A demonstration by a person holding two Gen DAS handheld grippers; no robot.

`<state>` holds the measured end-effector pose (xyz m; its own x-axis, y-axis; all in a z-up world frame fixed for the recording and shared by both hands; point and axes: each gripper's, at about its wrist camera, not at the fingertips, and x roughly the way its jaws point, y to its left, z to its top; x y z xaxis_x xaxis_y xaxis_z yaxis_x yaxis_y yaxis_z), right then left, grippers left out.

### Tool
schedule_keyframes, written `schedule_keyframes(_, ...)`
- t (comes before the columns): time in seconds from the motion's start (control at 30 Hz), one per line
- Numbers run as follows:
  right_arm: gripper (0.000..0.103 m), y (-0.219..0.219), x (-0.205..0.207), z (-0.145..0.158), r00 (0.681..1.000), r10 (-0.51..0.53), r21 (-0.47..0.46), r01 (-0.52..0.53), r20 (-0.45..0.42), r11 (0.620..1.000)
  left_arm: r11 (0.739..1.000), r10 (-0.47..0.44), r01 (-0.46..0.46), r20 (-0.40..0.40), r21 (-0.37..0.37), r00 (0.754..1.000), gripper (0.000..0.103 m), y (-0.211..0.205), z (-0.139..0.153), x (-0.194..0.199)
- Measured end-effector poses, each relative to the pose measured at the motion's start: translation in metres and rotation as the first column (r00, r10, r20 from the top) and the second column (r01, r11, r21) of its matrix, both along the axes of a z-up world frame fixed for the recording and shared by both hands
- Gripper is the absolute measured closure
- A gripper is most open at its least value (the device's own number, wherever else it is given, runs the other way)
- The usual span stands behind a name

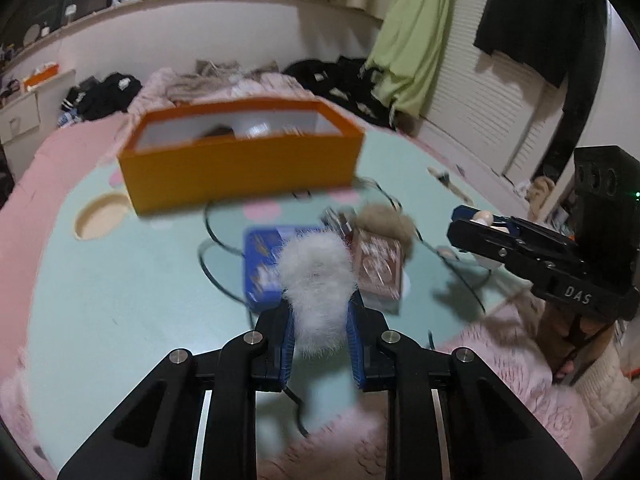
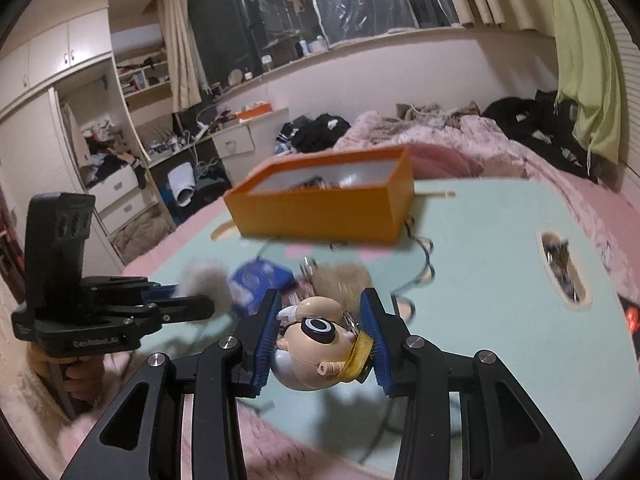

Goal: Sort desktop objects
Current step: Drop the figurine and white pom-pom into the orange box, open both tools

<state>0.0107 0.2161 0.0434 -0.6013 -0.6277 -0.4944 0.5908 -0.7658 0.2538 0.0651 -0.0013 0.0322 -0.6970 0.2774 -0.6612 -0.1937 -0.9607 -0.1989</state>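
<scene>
Transport step is in hand, by my judgement: the left gripper (image 1: 320, 312) pinches a white fur pompom (image 1: 316, 280) above the mint table (image 1: 120, 300), and the right gripper (image 2: 320, 336) pinches a small cartoon figure keychain (image 2: 316, 344). Next, both must travel forward over the orange box (image 1: 240, 176) and release inside.

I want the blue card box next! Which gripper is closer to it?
Left, I think. The left gripper, holding a white fluffy pompom, hangs right over the blue rectangular card box. The right gripper, holding a figurine, sits farther off, beside it.
</scene>
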Motion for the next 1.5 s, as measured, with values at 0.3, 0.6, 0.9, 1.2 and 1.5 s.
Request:
schedule_keyframes(0.3,0.063,-0.030,-0.075,0.056,0.999,-0.031,-0.011,0.031,-0.043,0.999,0.999,0.010,-0.013,-0.131,-0.029,0.991,0.079,-0.009,0.051,-0.046)
schedule_keyframes(0.6,0.058,-0.069,-0.172,0.049,0.996,-0.075,0.016,0.075,0.053,0.997,0.985,0.167,-0.170,-0.114,-0.023,0.979,0.065,-0.038,0.045,-0.148)
schedule_keyframes(0.9,0.034,-0.075,-0.172,0.024,0.991,-0.092,0.057,0.087,0.095,0.995,0.982,0.183,-0.186,-0.092,-0.026,0.979,0.045,-0.043,0.019,-0.138)
schedule_keyframes(1.2,0.015,-0.043,-0.100,0.032,0.992,-0.119,0.088,0.115,0.035,0.989,0.994,0.103,-0.105,-0.066,-0.027,0.992,0.033,-0.034,0.025,-0.071)
schedule_keyframes(1.5,0.015,-0.009,-0.021,-0.032,0.983,-0.164,0.296,0.132,0.087,0.946,0.985,0.107,-0.101,0.041,-0.140,0.993,0.033,-0.015,-0.026,-0.008)
